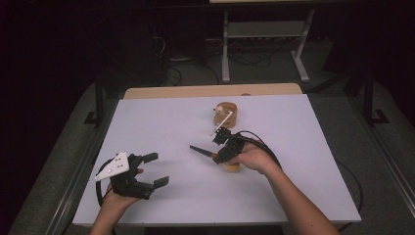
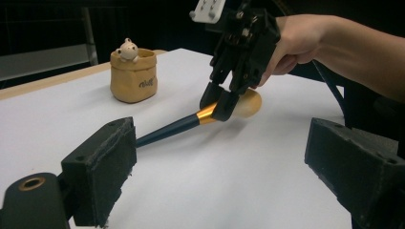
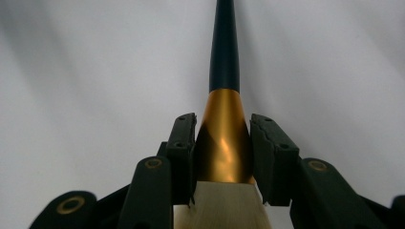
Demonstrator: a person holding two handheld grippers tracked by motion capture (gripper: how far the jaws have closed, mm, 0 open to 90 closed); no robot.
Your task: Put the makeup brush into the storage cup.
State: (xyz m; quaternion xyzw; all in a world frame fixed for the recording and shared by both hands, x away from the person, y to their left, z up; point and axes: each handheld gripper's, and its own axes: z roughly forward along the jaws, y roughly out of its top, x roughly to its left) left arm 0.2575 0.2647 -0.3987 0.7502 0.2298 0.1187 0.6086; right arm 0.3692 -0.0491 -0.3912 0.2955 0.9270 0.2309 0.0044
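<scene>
A makeup brush (image 1: pixel 200 150) with a dark handle, gold ferrule and tan bristles sits near the middle of the white table (image 1: pixel 303 191). My right gripper (image 1: pixel 215 156) is shut on its gold ferrule. In the right gripper view, the gripper (image 3: pixel 223 160) has a jaw on each side of the ferrule, and the handle (image 3: pixel 224 47) points away. The left gripper view shows the brush (image 2: pixel 167 131) slanting down toward the table under the right gripper (image 2: pixel 217 104). My left gripper (image 1: pixel 157 170) stands open and holds nothing at the front left; in its own view (image 2: pixel 224 171) the jaws are wide apart.
A tan pouch-shaped holder (image 1: pixel 226 115) with a small bear figure (image 2: pixel 128 49) stands just behind the right gripper, and a white stick (image 1: pixel 221 122) leans out of it. Beyond the table's far wooden edge (image 1: pixel 210 91) are desk legs (image 1: pixel 225 49) and floor cables.
</scene>
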